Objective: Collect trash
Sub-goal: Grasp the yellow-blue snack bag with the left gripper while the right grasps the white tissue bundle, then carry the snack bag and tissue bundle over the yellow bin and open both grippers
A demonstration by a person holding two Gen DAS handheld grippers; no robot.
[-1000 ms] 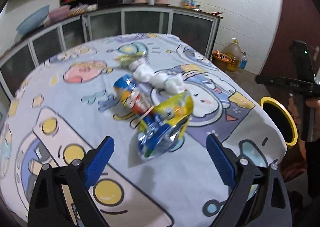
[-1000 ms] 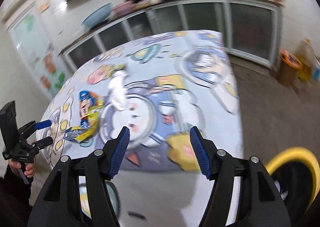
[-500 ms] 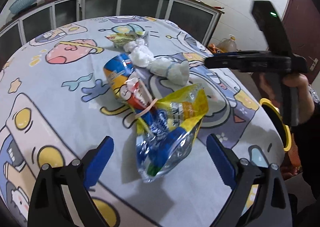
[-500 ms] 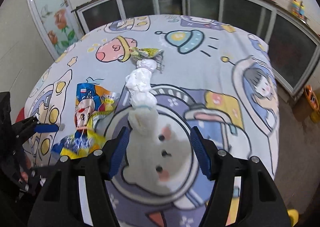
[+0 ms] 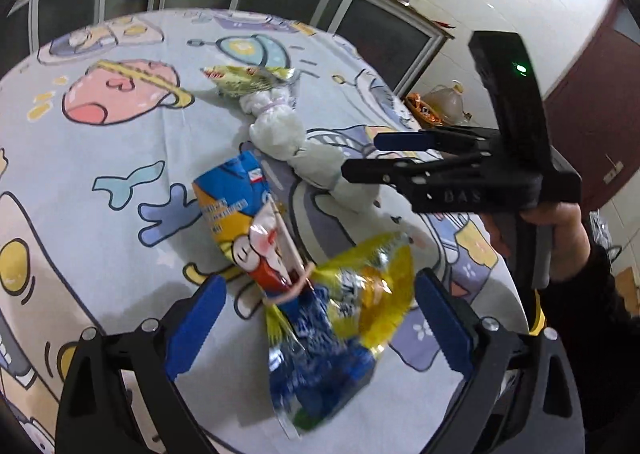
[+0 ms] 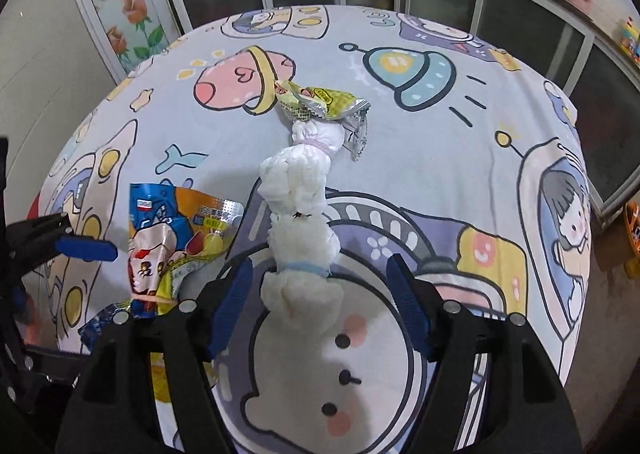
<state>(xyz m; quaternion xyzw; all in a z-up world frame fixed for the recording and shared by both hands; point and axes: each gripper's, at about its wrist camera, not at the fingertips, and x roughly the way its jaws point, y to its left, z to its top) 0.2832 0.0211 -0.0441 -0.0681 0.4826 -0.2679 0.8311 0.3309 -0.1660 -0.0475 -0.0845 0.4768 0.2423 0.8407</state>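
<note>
While I lean over the table (image 6: 400,157), my right claw (image 6: 320,290) is opening, its jaws either side of the near end of a white wad of tied tissue (image 6: 298,209) – not yet pinched. My left claw (image 5: 316,326) stands wide around a yellow-and-blue snack bag (image 5: 336,330), empty too. Both are placed to pinch – each piece of trash lies loose on the cloth.

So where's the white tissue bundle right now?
The white tissue bundle lies mid-table in the right wrist view, its near end between the open right claw, with snack bags to its left.
</note>
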